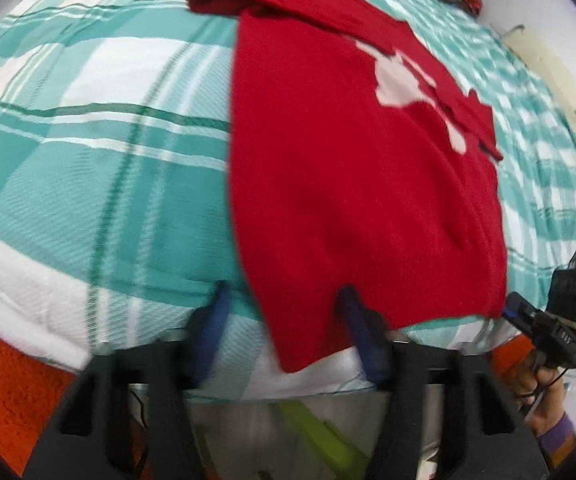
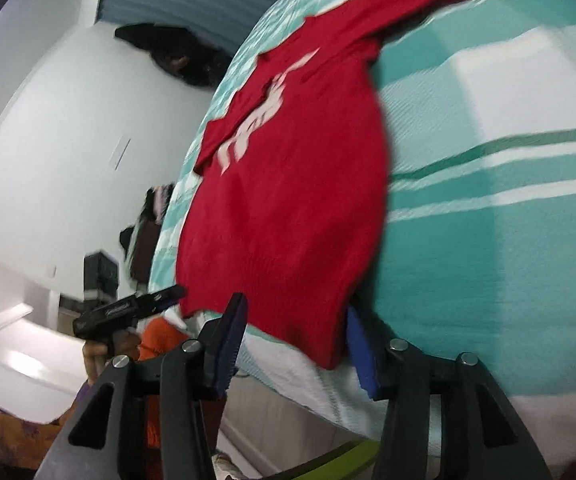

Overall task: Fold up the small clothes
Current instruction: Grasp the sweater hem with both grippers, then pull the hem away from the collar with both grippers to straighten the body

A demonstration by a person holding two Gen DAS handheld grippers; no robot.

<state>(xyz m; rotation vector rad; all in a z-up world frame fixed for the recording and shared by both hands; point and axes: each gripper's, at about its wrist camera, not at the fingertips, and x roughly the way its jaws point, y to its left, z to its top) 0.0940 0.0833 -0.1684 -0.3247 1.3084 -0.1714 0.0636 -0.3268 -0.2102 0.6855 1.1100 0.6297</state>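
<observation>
Red knit T-shirt [image 1: 352,184] with a pale print on the chest lies spread on the teal-and-white checked bedspread [image 1: 99,152], its hem hanging a little over the near edge of the bed and one sleeve folded in across the chest, which I take as a fold already begun. My left gripper [image 1: 283,316] sits at one bottom corner of the hem, blue pads apart; one pad is at the hem's edge, but the blur keeps me from saying the cloth is pinched. My right gripper [image 2: 296,328] straddles the other bottom corner, fingers apart with the hem between them and no clear squeeze. Both sit low at the hem, I judge, so I can lift it up towards the collar.
</observation>
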